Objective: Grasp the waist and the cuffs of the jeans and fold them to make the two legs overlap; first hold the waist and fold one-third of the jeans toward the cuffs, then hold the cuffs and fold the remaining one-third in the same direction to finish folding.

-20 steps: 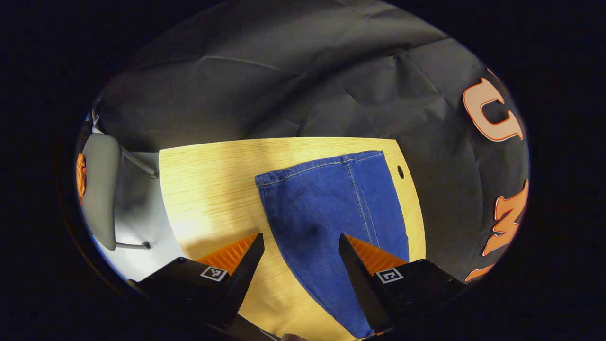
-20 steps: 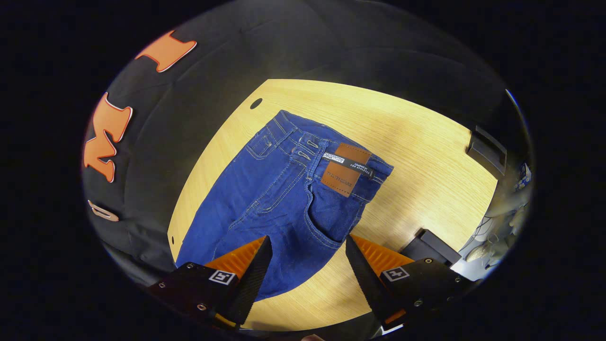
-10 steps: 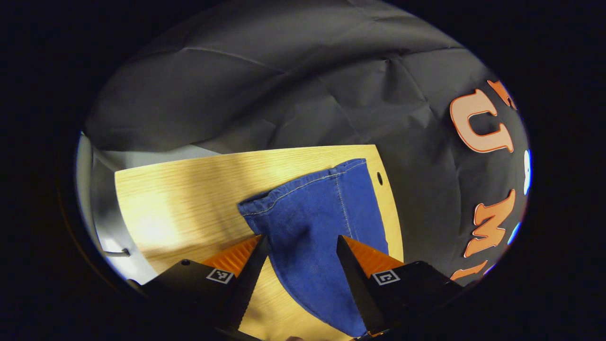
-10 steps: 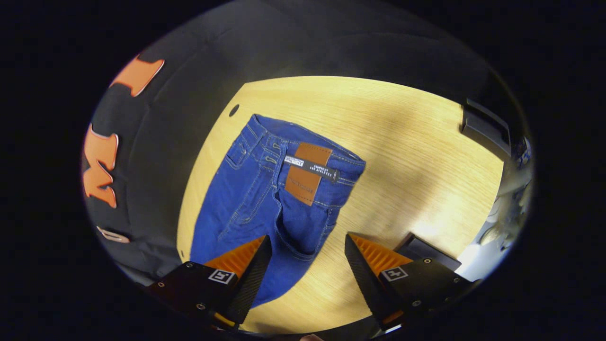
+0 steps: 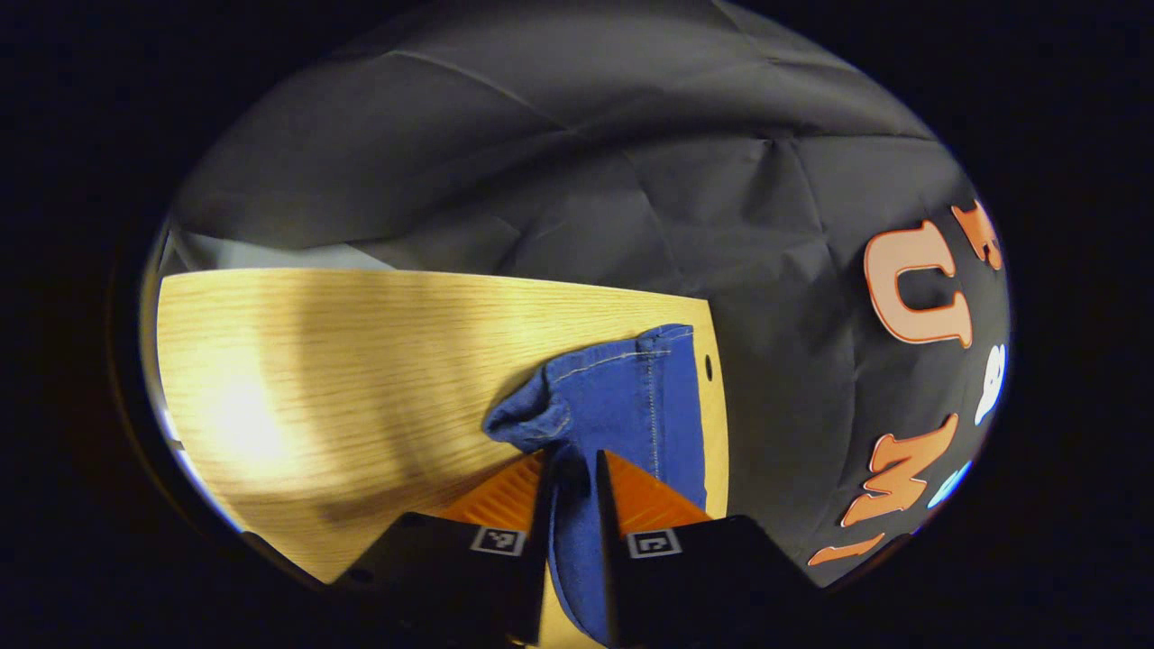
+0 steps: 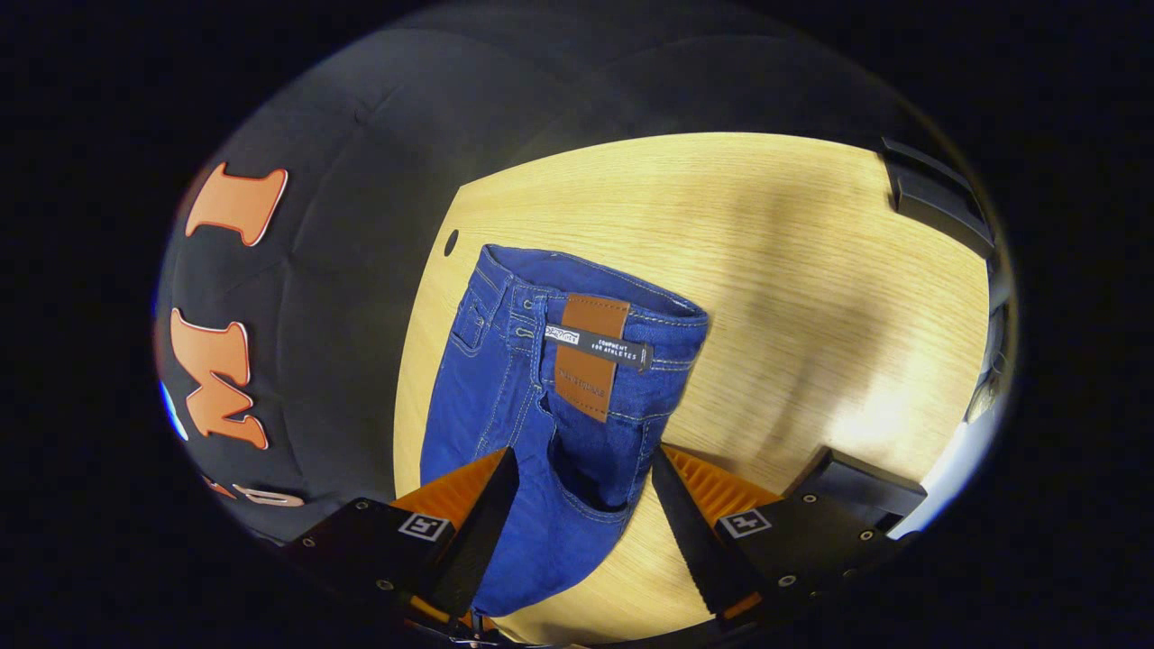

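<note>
We have the left gripper pinched on the denim just behind the cuffs, its jaws nearly together with the cloth bunched between them, while the right gripper hangs over the waist with its jaws wide apart and the seat of the jeans lying between them, not yet gripped. The jeans lie along the edge of the wooden table nearest the booth wall, already doubled so that we see one leg's width. To do this step well, we judge we should close the right jaws on the waistband through every layer, near the leather patch, then lift both ends evenly so the layers do not slide apart, and keep the cuff end taut and low. By count: one pair of jeans, one leather patch with one dark strip label across it, one table, two small holes in the table, two grippers, and two dark blocks at the table's far right edge.
</note>
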